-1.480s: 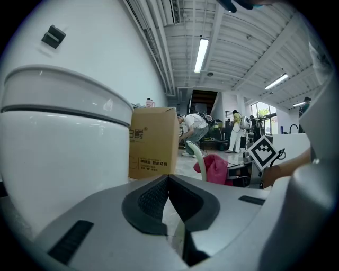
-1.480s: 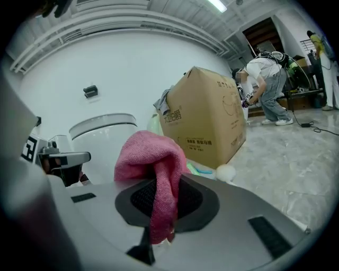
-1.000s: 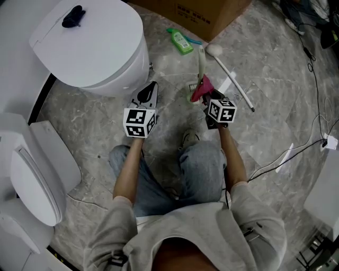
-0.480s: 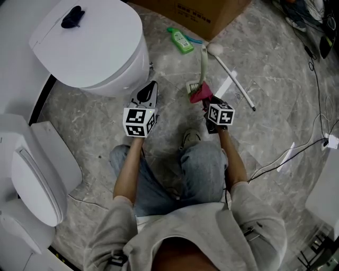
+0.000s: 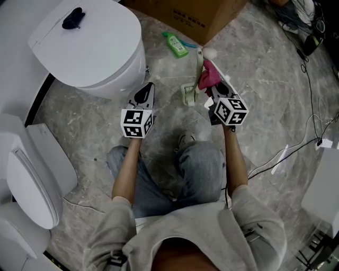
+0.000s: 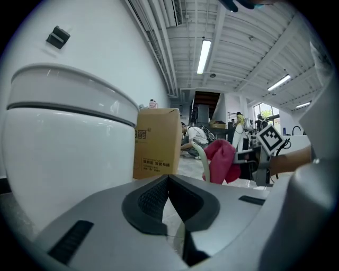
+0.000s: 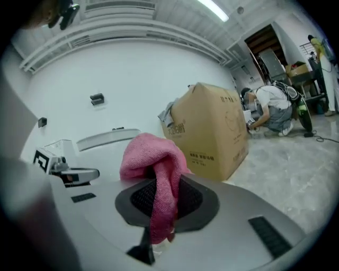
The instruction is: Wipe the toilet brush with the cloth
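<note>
The right tongs (image 7: 159, 197) are pinching the pink cloth (image 7: 154, 159). A fold hangs down between the dark pads and the rest bunches above the tips. The left tongs (image 6: 168, 182) are pressed together with the pads meeting at the top. A pale sliver shows in the narrow gap lower down, and I cannot tell what it is.

In the head view the toilet brush (image 5: 199, 68) stands on the grey stone floor (image 5: 265, 90), ahead of the person's knees and between the two tongs. Its pale curved handle rises from a whitish-green base that rests on the floor. The cloth sits at the upper part of the handle, on its right side, apparently touching it. The left tongs are well apart from the brush, pointing toward the white toilet (image 5: 90, 47), whose lid is closed.

Beyond the brush lie a green bottle (image 5: 175, 42) and a cardboard box (image 5: 185, 15), and a white fluffy end (image 5: 211, 53) shows just beside the top of the handle. A second toilet (image 5: 26, 180) stands at the person's left, and cables (image 5: 312, 106) trail across the floor at the right.
</note>
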A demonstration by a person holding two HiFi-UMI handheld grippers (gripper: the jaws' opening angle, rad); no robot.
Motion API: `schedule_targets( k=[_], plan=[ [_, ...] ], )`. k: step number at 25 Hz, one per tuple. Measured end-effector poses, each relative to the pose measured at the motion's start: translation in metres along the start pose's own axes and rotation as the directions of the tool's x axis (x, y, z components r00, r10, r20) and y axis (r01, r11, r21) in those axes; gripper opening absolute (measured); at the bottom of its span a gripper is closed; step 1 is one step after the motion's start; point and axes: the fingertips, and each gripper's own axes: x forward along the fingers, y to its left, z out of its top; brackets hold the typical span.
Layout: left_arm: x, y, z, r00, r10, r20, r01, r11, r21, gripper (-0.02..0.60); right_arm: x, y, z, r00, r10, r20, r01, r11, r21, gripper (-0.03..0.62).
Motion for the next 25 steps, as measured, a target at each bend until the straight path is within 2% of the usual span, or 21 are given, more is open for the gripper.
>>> schedule_targets(
  k=[6, 11, 14, 19, 25],
  plan=[
    [-0.003, -0.003, 0.005, 1.000, 0.003, 0.015, -0.003, 1.000, -0.002, 0.018, -0.022, 0.040, 0.087, 0.981, 0.088, 0.173, -0.075, 0.994, -0.085, 0.064],
    [-0.004, -0.002, 0.006, 1.000, 0.008, 0.017, -0.008, 1.000, -0.002, 0.018, -0.025, 0.065, 0.121, 0.956, 0.163, 0.243, -0.146, 0.986, -0.087, 0.064],
    [-0.006, 0.001, 0.005, 1.000, 0.015, 0.017, -0.015, 1.000, -0.002, 0.018, -0.012, 0.066, 0.113, 0.959, 0.169, 0.226, -0.155, 0.985, -0.078, 0.064],
    [-0.007, 0.008, -0.001, 1.000, 0.024, 0.003, -0.024, 1.000, -0.005, 0.018, 0.005, 0.055, 0.069, 0.979, 0.147, 0.143, -0.144, 0.989, -0.035, 0.064],
    [-0.006, 0.009, -0.008, 1.000, 0.019, -0.009, -0.019, 1.000, -0.007, 0.018, 0.012, 0.044, 0.027, 0.986, 0.148, 0.076, -0.151, 0.988, 0.037, 0.064]
  ],
)
